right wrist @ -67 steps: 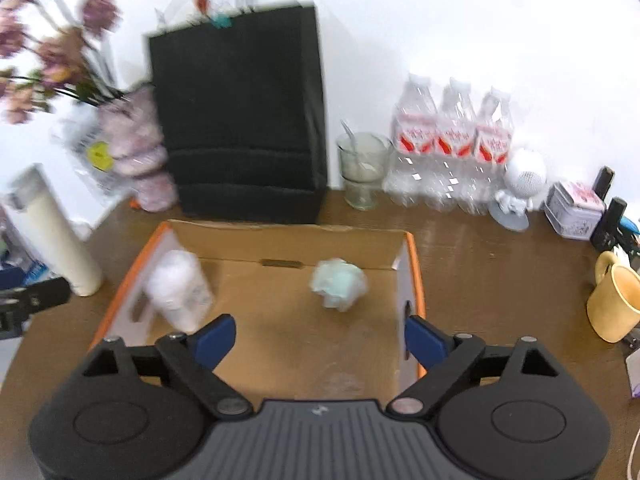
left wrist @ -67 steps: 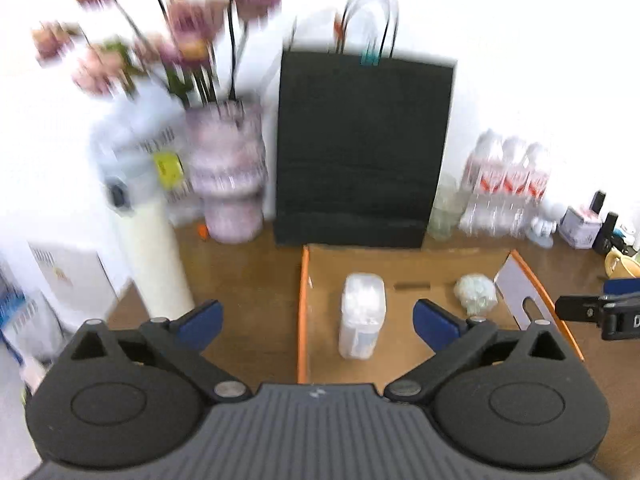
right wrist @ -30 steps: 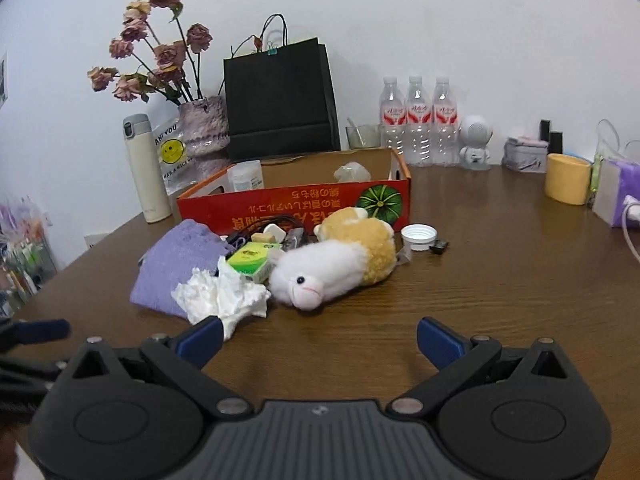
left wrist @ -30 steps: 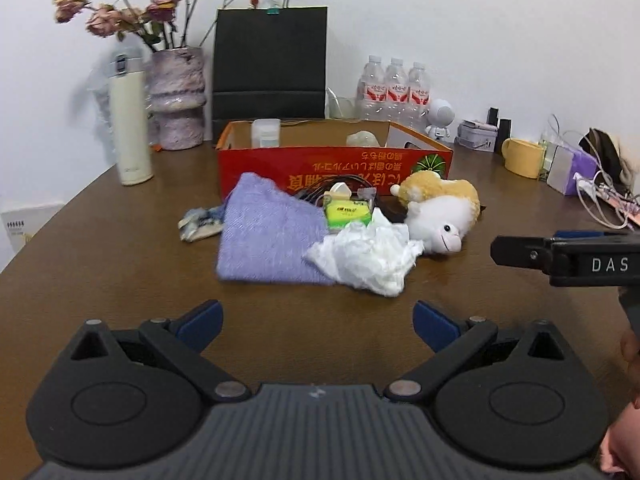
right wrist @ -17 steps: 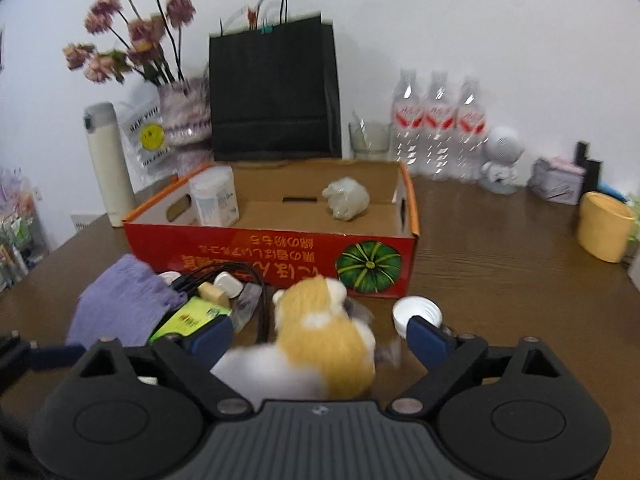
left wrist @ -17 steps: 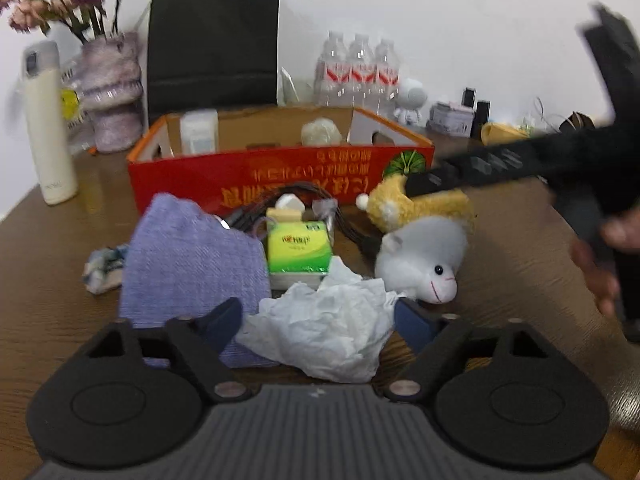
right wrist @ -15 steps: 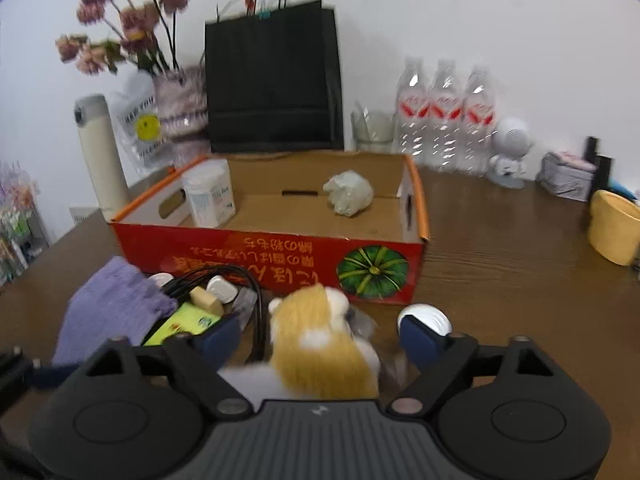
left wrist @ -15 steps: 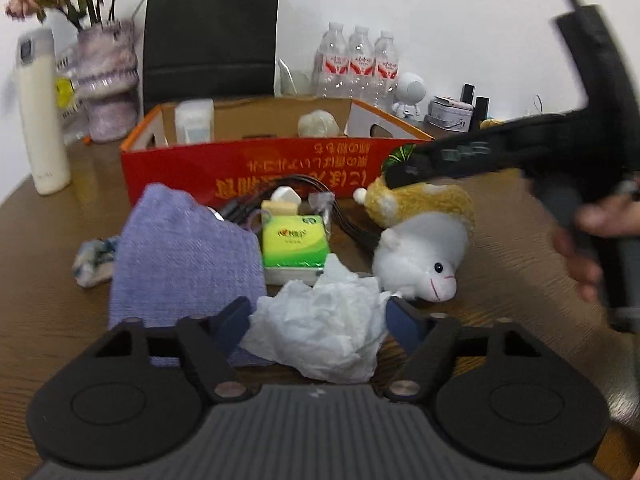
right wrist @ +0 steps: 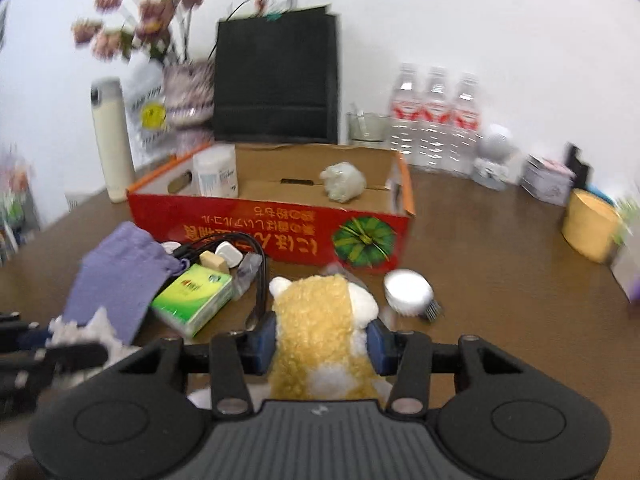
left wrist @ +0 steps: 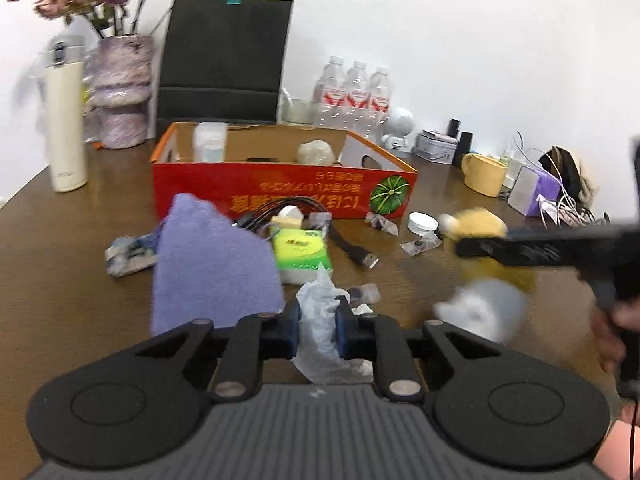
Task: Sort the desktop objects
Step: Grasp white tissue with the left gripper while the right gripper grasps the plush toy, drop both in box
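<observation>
1. Left gripper (left wrist: 318, 330): fingers pinched onto a crumpled white tissue (left wrist: 320, 322), which bulges above and below the pads. The tissue sits at the near edge of the clutter, just in front of the green packet (left wrist: 301, 254).
2. Right gripper (right wrist: 322, 340): fingers clamped on either side of a yellow-and-white plush (right wrist: 320, 332). In the left view the plush is blurred; whether it touches the table (right wrist: 500, 300) cannot be told.
3. Red box (right wrist: 272, 232): stands open behind the clutter, holding a white jar (right wrist: 216, 176) at its left end and a pale lump (right wrist: 344, 182) toward the right.
4. Purple cloth (left wrist: 212, 264): lies flat left of the green packet, touching it.
5. Black cables (left wrist: 280, 210) and a white plug (right wrist: 228, 250): between packet and box.
6. White cap (right wrist: 408, 290): on the table just right of the plush.
7. Background: black bag (right wrist: 276, 76), vase (left wrist: 120, 92), flask (left wrist: 66, 120), three bottles (right wrist: 436, 120), yellow mug (right wrist: 588, 226).
</observation>
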Action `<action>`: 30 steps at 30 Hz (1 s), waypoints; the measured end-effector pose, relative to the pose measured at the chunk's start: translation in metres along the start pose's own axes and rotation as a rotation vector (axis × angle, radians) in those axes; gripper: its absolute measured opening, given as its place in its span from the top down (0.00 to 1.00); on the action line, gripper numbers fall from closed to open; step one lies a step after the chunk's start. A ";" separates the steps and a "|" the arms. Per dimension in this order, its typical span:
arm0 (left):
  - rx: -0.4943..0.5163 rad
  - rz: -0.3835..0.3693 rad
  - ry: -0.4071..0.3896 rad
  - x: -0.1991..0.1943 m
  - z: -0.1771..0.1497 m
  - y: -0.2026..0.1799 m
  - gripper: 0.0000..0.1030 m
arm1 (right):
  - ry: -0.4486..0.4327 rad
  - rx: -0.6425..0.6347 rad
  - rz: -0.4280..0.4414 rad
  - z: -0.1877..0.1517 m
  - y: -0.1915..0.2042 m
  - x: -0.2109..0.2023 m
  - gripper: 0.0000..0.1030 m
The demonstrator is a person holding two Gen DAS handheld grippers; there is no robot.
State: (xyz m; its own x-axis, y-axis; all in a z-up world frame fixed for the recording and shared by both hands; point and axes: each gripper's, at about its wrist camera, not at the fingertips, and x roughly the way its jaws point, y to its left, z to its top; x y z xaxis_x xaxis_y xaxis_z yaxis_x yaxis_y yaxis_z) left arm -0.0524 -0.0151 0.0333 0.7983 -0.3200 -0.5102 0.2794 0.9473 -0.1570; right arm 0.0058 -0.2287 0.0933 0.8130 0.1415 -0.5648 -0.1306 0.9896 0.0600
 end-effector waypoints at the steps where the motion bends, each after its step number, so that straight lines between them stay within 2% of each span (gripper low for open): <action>1: -0.020 -0.008 -0.007 -0.006 0.000 0.002 0.83 | 0.001 0.018 0.002 -0.007 -0.004 -0.008 0.57; 4: -0.046 -0.019 -0.039 -0.021 0.002 0.004 0.83 | -0.028 0.036 -0.021 -0.022 -0.009 -0.027 0.57; 6: -0.036 -0.003 -0.076 -0.033 0.004 0.002 0.83 | -0.079 0.060 -0.026 -0.023 -0.011 -0.040 0.57; 11: -0.015 0.029 -0.129 -0.055 0.011 -0.007 0.83 | -0.170 0.119 -0.003 -0.008 -0.014 -0.062 0.58; 14: -0.010 0.028 -0.154 -0.058 0.017 -0.009 0.83 | -0.185 0.157 0.036 -0.001 -0.016 -0.068 0.58; 16: 0.004 0.031 -0.142 -0.053 0.025 -0.009 0.83 | -0.182 0.169 0.060 0.010 -0.017 -0.067 0.58; 20: 0.006 0.024 -0.145 -0.028 0.062 0.001 0.83 | -0.198 0.146 0.078 0.049 -0.014 -0.056 0.58; 24: 0.021 0.047 -0.195 0.018 0.133 0.010 0.83 | -0.219 0.123 0.104 0.113 -0.009 -0.022 0.57; 26: 0.008 0.075 -0.200 0.045 0.163 0.014 0.83 | -0.176 0.127 0.116 0.152 -0.008 0.012 0.57; 30: -0.044 0.073 -0.124 0.110 0.208 0.026 0.83 | -0.061 0.117 0.046 0.202 -0.008 0.088 0.57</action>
State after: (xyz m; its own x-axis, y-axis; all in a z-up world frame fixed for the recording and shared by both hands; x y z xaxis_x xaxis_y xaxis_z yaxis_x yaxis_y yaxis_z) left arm 0.1535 -0.0292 0.1494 0.8762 -0.2472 -0.4138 0.1965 0.9671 -0.1615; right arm 0.1924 -0.2191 0.2092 0.8411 0.1848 -0.5083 -0.1046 0.9776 0.1825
